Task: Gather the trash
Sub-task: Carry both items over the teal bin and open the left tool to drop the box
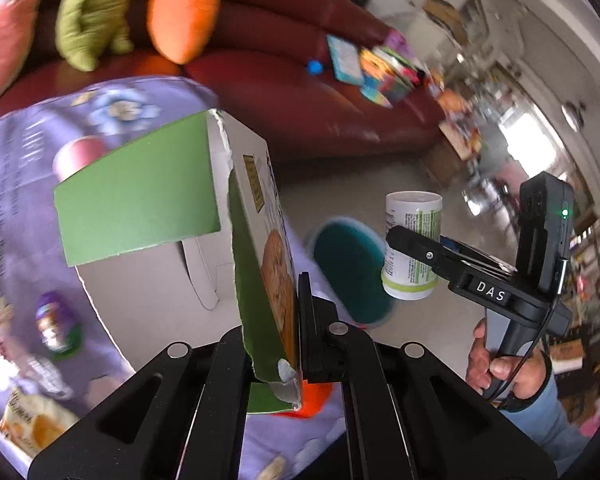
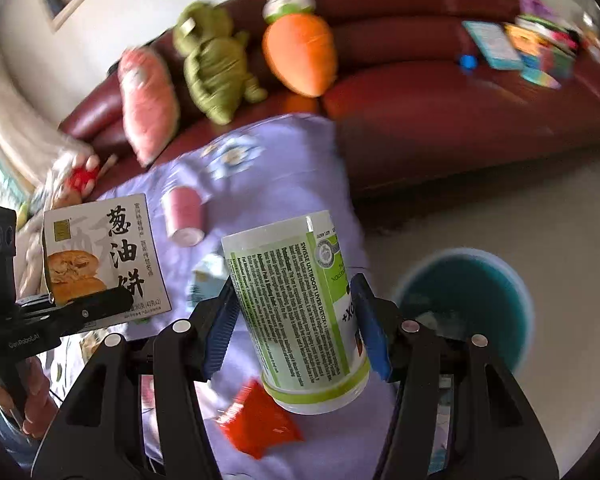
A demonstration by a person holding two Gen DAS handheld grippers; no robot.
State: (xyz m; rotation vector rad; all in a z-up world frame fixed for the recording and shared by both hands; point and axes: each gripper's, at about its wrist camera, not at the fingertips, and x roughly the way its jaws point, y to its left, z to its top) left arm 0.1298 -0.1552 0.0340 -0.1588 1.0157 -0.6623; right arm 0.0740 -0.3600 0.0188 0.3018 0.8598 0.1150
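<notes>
Now both grippers carry trash: left gripper [image 1: 296, 344] pinches the torn pastry box [image 1: 204, 216], right gripper [image 2: 296, 320] clamps the supplement bottle [image 2: 300, 308]; next, probably release both over the teal bin [image 2: 466, 304].

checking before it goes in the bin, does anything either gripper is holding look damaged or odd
Yes. The green and white cardboard pastry box in the left gripper is torn open, with a ragged edge and a flap hanging loose. The white and green plastic supplement bottle in the right gripper looks intact, just tilted.
</notes>
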